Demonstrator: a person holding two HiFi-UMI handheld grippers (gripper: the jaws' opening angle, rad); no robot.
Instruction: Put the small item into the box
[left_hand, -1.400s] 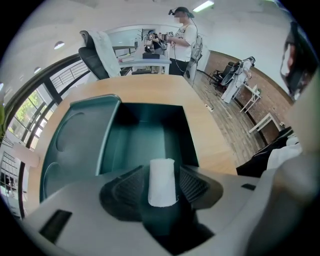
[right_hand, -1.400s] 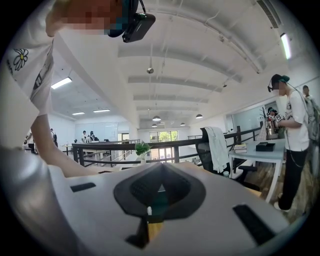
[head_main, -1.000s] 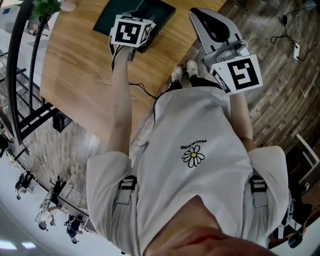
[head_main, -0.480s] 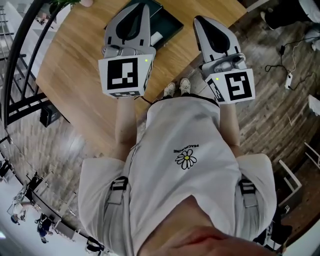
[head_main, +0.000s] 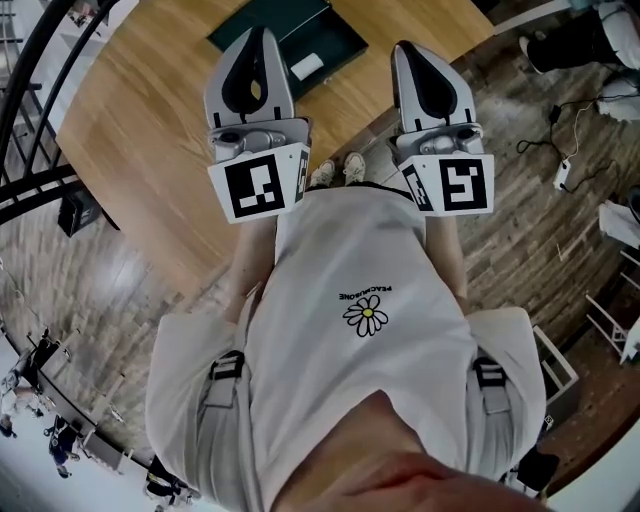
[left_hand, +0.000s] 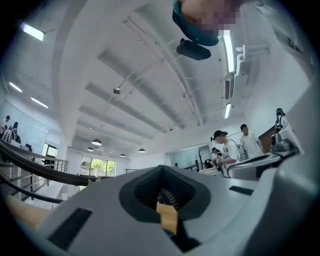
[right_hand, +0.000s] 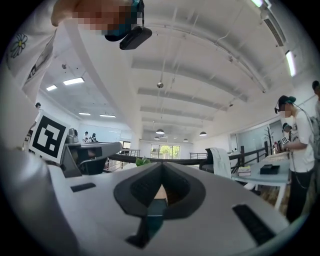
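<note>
Left tongs (head_main: 256, 40) pressed together, nothing between them; in the left gripper view (left_hand: 161, 167) the tips meet and only a sliver of wood colour shows through the hollow behind them. Right tongs (head_main: 408, 50) likewise together and empty; in the right gripper view (right_hand: 162, 165) wood and dark teal show through the hollow.

A second ago my left arm was stretched out, its marker cube (head_main: 262, 185) over the box (head_main: 335, 45), and the tongs stood wide; half a second ago they had pulled back and closed; now they are back at my chest, level with the right pair, both pointing out over the table (head_main: 150, 110). The right tongs have hardly shifted over the same second.

Small white item (head_main: 307, 67) lies inside the dark green box, near its closer edge, just beside the tip of the left tongs as seen from above but not touched by either pair; a second ago the left tongs covered that spot and I could not see it.

Box lies on the table's far part; my shoes (head_main: 335, 170) show at the table edge between the two cubes.
</note>
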